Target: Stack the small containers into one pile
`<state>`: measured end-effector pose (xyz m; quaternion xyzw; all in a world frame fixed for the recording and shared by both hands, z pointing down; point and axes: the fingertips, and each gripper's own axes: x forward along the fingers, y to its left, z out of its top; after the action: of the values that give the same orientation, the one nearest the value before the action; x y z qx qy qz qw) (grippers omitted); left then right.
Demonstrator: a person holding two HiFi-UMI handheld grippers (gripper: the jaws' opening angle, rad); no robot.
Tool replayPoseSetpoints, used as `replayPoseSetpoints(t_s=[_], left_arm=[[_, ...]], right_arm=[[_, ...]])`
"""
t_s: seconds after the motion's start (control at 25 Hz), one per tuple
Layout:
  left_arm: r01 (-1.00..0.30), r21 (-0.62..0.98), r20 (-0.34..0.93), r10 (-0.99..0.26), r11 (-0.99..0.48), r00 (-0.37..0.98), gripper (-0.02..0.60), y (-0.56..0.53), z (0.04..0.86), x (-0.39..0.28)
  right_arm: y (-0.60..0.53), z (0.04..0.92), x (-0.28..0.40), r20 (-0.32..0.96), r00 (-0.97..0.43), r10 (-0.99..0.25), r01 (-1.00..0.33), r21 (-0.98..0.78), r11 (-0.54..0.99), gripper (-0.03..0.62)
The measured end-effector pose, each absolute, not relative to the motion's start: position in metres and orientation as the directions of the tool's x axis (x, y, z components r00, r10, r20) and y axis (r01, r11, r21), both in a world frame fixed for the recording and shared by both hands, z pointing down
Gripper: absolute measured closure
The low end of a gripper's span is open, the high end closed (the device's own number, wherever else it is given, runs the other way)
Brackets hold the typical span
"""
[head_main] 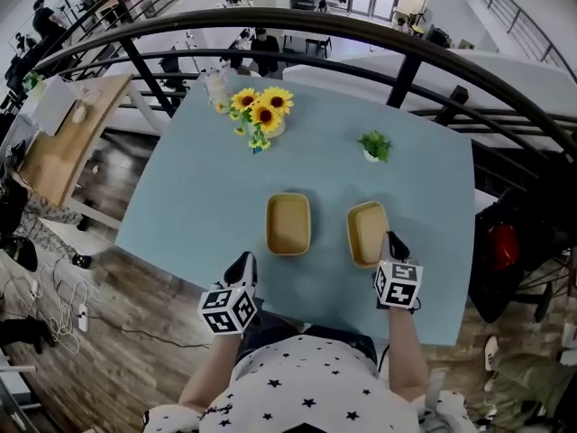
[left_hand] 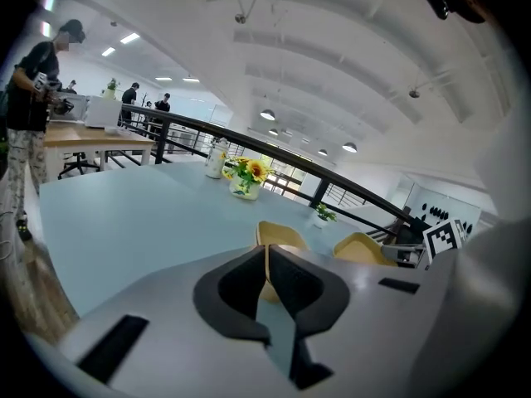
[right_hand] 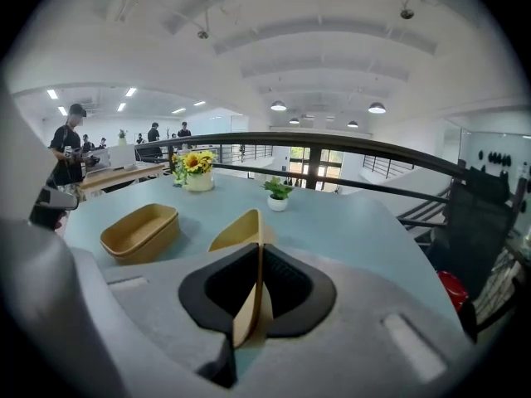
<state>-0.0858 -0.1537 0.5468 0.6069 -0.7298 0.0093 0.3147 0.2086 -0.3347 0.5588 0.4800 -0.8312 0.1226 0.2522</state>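
1. The right container (head_main: 368, 233) is the one in hand. The right gripper (head_main: 393, 242) has its jaws closed tight on the thin near wall, and the container looks tipped. I cannot tell whether its far edge is clear of the counter (head_main: 207, 179).
2. The left container (head_main: 288, 224) sits flat and open side up on the counter. It is just beside the held one, and the two do not touch. It is probably the base of the pile.
3. To do this step well, raise the held container until its bottom clears the other's rim. Then level it before carrying it across.
4. A pinch on one wall lets the tub swing, so move slowly and keep the wrist steady.
5. Line up the long sides over the left container, lower until the tub nests, and only then let go.
6. The left gripper (head_main: 243, 264) has its jaws almost together and holds nothing. It hangs at the near edge of the counter, close to the left container's near corner. From there it could brace that rim if the base slides.
7. The vase of sunflowers (head_main: 261, 115) and the potted plant (head_main: 373, 145) stand well apart on the far side, out of the path.
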Motion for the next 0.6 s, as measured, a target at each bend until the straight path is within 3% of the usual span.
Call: replayPoseSetpoints(t_s=[0.6], left_arm=[[-0.890, 0.404, 0.441, -0.897, 0.210, -0.012, 0.577, -0.144, 0.535, -0.169]], right_arm=[[-0.317, 0.507, 0.113, 0.468, -0.408, -0.783, -0.866, 0.071, 0.494, 0.569]])
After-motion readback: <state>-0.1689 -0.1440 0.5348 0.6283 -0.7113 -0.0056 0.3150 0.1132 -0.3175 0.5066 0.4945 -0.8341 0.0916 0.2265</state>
